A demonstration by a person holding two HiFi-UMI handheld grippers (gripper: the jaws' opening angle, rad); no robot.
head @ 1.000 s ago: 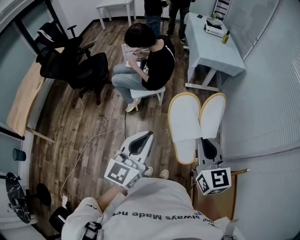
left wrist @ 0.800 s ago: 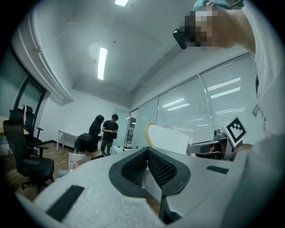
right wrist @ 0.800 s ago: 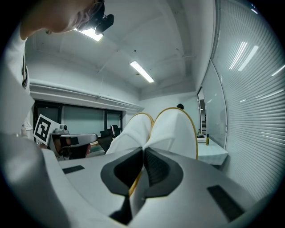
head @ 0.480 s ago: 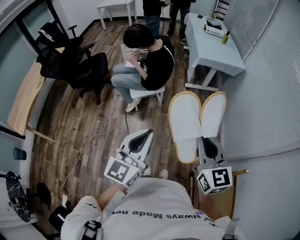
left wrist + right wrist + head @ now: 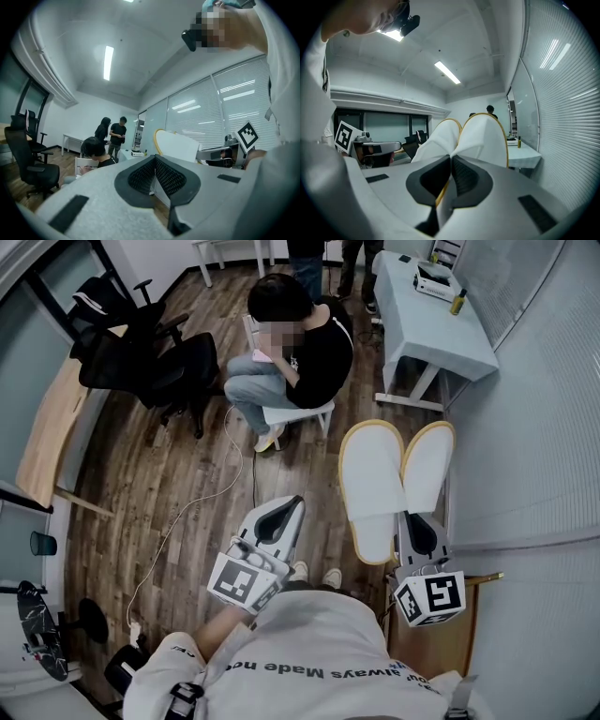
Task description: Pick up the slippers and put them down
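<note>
Our right gripper [image 5: 410,521] pinches flat white slippers with yellow edges [image 5: 378,470] in its jaws. Our left gripper [image 5: 287,508] has closed, empty jaws.

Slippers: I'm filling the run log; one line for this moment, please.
right gripper: shut on slippers | left gripper: shut, empty | slippers: held aloft, not yet down

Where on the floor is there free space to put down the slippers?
The wooden floor between the black chairs and the white cable is bare, probably enough for the slippers. Near the seated person and the white table it is crowded.
</note>
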